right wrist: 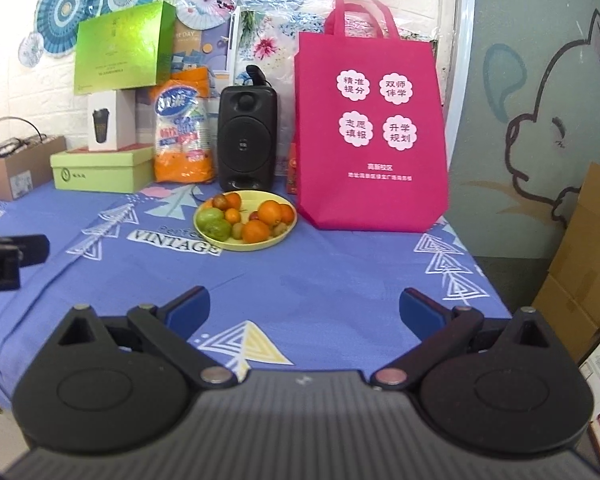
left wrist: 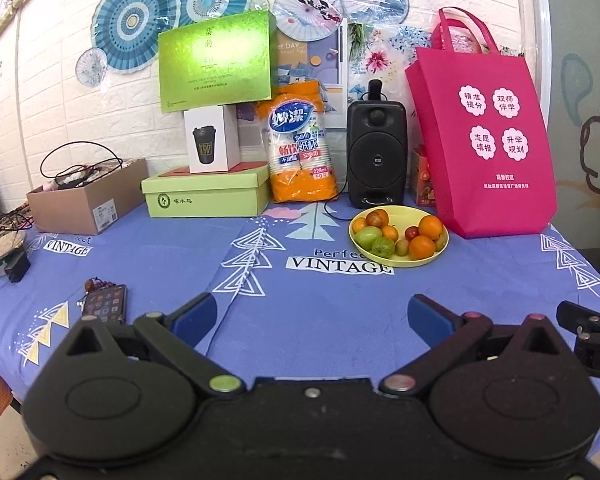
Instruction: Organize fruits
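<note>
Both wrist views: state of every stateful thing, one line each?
left gripper: open, empty, above the cloth
right gripper: open, empty
yellow plate: upright, loaded with fruit
pink tote bag: standing upright, handles up
green shoebox: lid on
cardboard box: open top, cables inside
phone: screen lit
paper cup pack: standing; sealed or not, cannot tell

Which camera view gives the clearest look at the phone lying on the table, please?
The left wrist view: the phone lies on the blue cloth beside the left tongs, screen lit, its lower end hidden by them. The right wrist view does not show it at all.
</note>
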The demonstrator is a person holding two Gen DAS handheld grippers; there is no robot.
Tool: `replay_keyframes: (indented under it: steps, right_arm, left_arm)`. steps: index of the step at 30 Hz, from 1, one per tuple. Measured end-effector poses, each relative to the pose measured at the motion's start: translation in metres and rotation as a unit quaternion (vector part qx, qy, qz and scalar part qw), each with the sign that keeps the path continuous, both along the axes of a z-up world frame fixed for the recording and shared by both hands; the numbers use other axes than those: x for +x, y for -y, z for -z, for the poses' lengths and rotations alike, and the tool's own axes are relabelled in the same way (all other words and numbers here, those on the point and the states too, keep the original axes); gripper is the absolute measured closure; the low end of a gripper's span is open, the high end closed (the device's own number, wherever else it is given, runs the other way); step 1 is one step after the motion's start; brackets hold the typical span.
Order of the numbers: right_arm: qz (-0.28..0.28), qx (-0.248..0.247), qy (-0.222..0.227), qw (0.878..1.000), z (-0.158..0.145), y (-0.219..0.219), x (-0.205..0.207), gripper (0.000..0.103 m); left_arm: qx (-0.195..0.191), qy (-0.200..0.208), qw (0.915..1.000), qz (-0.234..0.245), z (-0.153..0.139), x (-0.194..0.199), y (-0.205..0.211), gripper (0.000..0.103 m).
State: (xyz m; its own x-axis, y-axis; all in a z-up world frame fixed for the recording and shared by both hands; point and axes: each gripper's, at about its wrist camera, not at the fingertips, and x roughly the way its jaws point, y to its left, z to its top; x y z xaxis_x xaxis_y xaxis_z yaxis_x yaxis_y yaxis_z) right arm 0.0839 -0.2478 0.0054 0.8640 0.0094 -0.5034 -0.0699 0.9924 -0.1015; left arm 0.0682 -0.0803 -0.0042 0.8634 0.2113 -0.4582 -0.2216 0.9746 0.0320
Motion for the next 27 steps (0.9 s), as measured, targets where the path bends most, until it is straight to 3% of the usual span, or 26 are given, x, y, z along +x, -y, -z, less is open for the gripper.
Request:
replay_keyframes:
  steps: [6,27]
  right_arm:
    - [0.012,-0.014,0.012,1.0,0.003,0.001,0.001,0.0]
    - [-0.001,0.011,-0.002,1.0,0.009,0.0,0.003,0.0]
  left_arm:
    - [0.001,-0.004,1.0,0.005,0.0,0.003,0.001,0.0]
    - [-0.003,-0.011,0.9996,0.025,0.006,0.008,-0.008,0.0]
